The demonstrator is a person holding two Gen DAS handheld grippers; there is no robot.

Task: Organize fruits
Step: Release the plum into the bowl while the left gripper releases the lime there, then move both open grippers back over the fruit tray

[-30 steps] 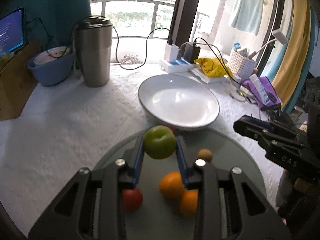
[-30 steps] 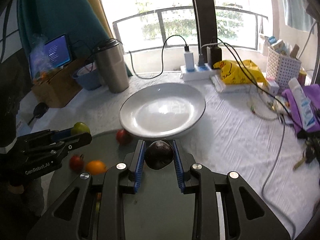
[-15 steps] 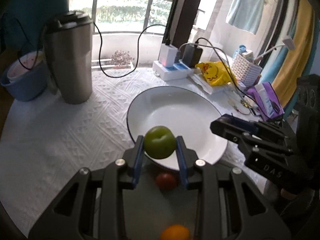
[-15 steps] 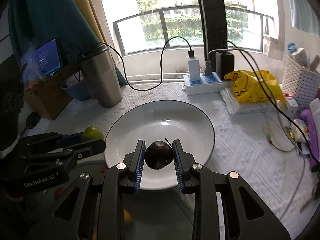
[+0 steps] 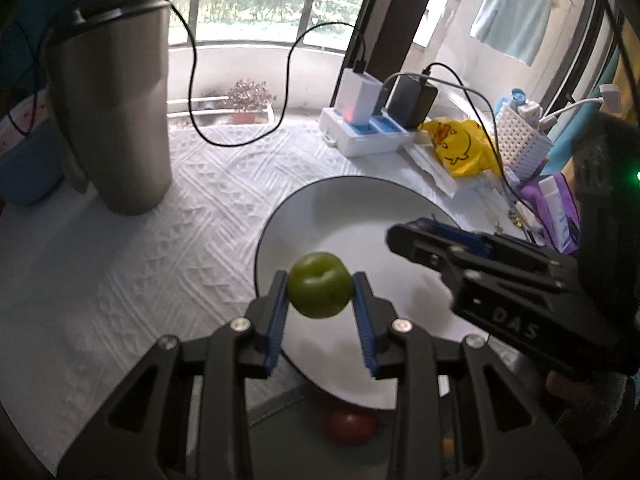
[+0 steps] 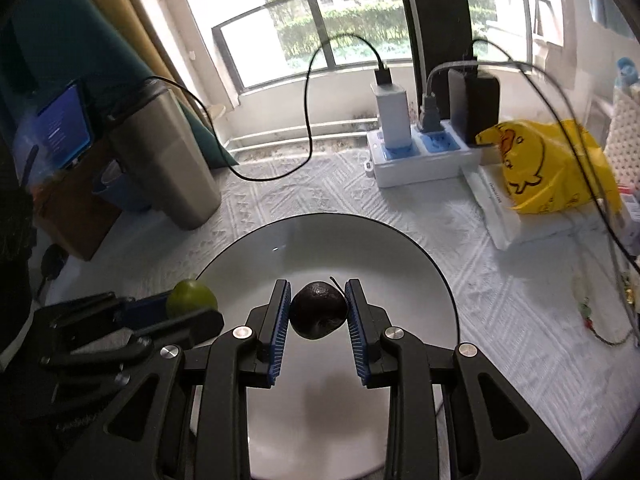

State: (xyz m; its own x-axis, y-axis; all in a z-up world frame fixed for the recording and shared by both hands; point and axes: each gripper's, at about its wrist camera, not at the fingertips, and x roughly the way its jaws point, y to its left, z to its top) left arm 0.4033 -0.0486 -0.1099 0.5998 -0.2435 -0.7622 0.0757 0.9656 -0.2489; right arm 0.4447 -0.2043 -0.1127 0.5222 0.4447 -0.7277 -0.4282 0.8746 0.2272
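A lived-in home, by a balcony window [image 6: 340, 28]; beneath that window a white tablecloth [image 6: 472, 240] carries a charger-laden power strip [image 6: 420, 152], to its left a steel tumbler [image 5: 112, 108], to its right a yellow duck bag [image 6: 548, 164]; beyond the glass, a towel [image 5: 516, 12] hangs drying.

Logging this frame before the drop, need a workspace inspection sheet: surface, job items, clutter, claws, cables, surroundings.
Surface: white textured tablecloth, grey tray at near edge.
Job's things: white plate bare; green fruit, dark fruit held above it; red fruit on tray.
Clutter: steel tumbler, yellow duck bag, white basket.
Grippers: left claw shut on green fruit; right claw shut on dark fruit.
Cables: black cable loops from power strip.
Surroundings: balcony window, lit screen.
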